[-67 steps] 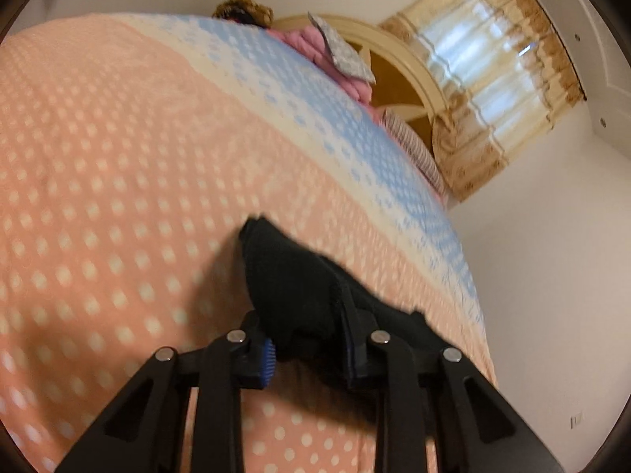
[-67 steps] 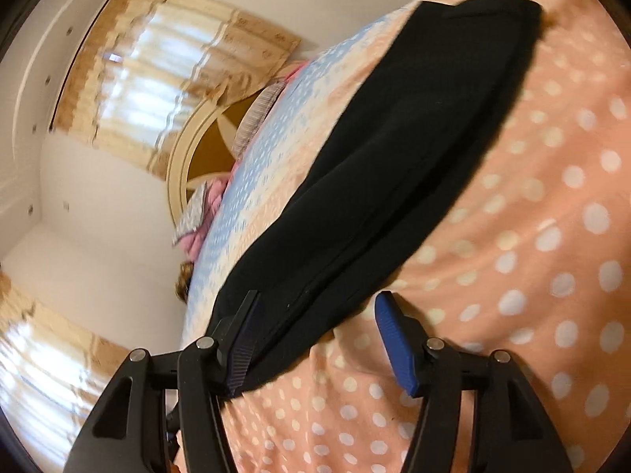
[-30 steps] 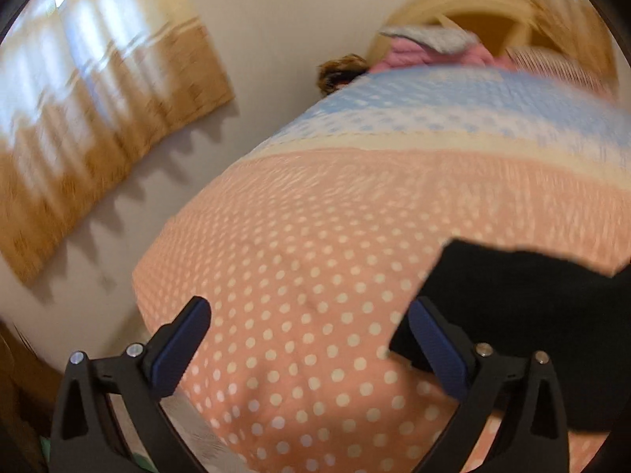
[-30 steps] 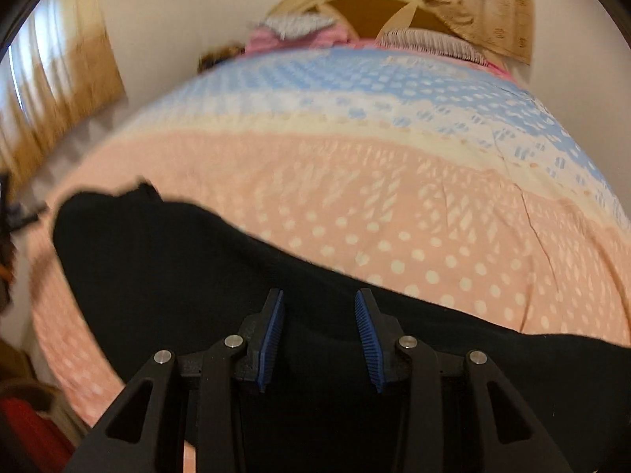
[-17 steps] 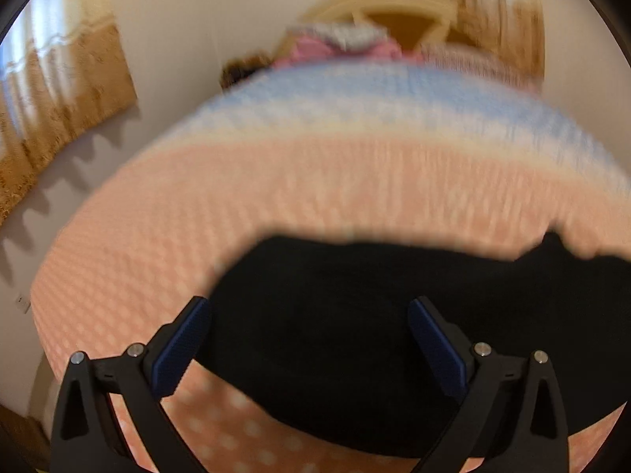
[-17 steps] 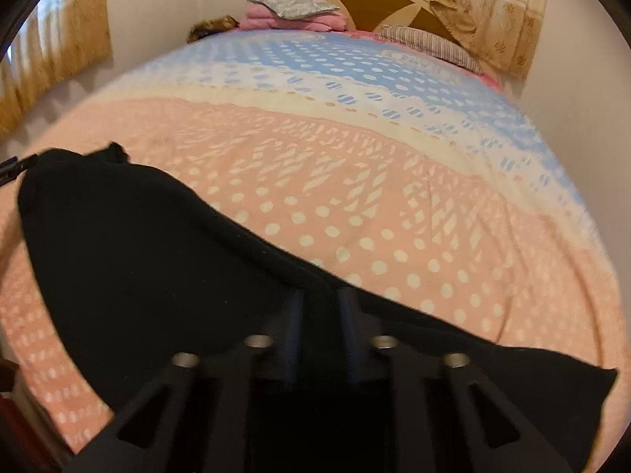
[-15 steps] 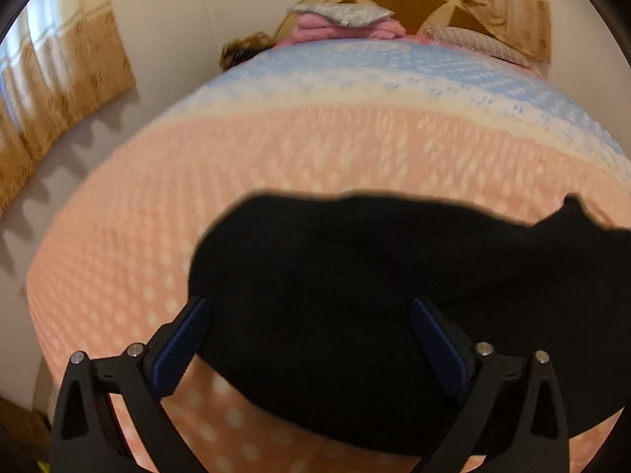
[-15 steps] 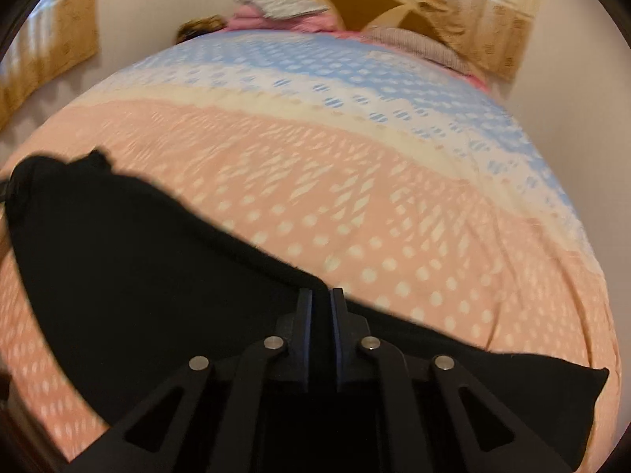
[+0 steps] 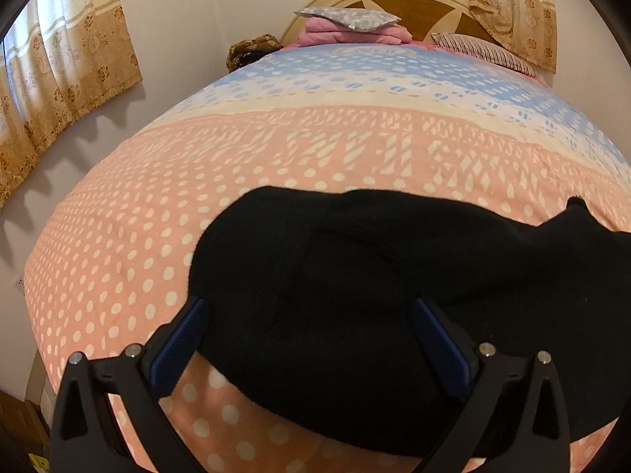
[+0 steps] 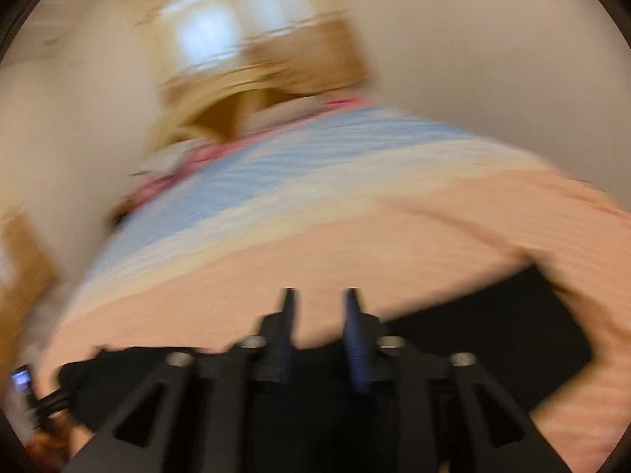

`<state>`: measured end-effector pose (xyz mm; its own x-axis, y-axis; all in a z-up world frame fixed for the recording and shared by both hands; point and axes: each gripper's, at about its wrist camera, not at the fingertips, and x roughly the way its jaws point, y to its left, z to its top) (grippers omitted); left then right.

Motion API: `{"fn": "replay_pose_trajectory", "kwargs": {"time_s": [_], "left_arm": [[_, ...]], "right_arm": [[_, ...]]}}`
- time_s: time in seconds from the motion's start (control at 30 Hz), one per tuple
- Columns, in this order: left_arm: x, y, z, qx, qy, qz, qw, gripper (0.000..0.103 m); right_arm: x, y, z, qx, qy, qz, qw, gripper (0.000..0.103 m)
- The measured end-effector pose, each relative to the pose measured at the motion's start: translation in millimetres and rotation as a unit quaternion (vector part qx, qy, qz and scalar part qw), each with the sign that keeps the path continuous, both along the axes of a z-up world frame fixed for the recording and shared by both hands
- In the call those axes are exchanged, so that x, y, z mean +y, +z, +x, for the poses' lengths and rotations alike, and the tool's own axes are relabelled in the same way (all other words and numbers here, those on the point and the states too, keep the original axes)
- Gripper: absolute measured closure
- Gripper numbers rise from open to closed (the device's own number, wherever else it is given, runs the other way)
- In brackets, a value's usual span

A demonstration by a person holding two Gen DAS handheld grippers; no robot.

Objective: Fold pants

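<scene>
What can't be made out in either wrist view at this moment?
- Right wrist view: motion blur smears the bedspread pattern and the headboard area.
- Left wrist view: the black pants run off the right edge; their full extent is cut off.
- Left wrist view: the left gripper hides the pants' near edge.

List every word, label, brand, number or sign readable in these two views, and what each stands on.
None can be read.
Pants: plain black, no label showing.
Bedspread: only dots and dashes, no letters.
Curtains: flower pattern only.
Small bright screen-like thing at the lower left of the right wrist view: too blurred to read.
The rest of the right wrist view is smeared by motion.
</scene>
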<state>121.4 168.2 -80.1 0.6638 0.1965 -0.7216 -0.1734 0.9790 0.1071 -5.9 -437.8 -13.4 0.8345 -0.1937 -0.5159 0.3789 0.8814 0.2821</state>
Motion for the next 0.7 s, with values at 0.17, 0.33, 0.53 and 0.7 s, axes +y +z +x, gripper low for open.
{"fn": "replay_pose_trajectory", "kwargs": {"time_s": [0.17, 0.33, 0.53, 0.7], "left_arm": [[0, -1, -1, -0.002, 0.001, 0.001, 1.0, 0.0], [0, -2, -3, -0.004, 0.005, 0.006, 1.0, 0.0], [0, -2, -5, -0.007, 0.007, 0.005, 0.9999, 0.0], [0, -2, -7, -0.008, 0.006, 0.002, 1.0, 0.0]], "right_arm": [[-36, -56, -48, 0.122, -0.03, 0.001, 0.992, 0.06], [-76, -38, -125, 0.035, -0.18, 0.054, 0.981, 0.058], [-81, -33, -98, 0.042, -0.121, 0.053, 0.99, 0.058], [-97, -51, -64, 0.1, -0.104, 0.051, 0.988, 0.062]]}}
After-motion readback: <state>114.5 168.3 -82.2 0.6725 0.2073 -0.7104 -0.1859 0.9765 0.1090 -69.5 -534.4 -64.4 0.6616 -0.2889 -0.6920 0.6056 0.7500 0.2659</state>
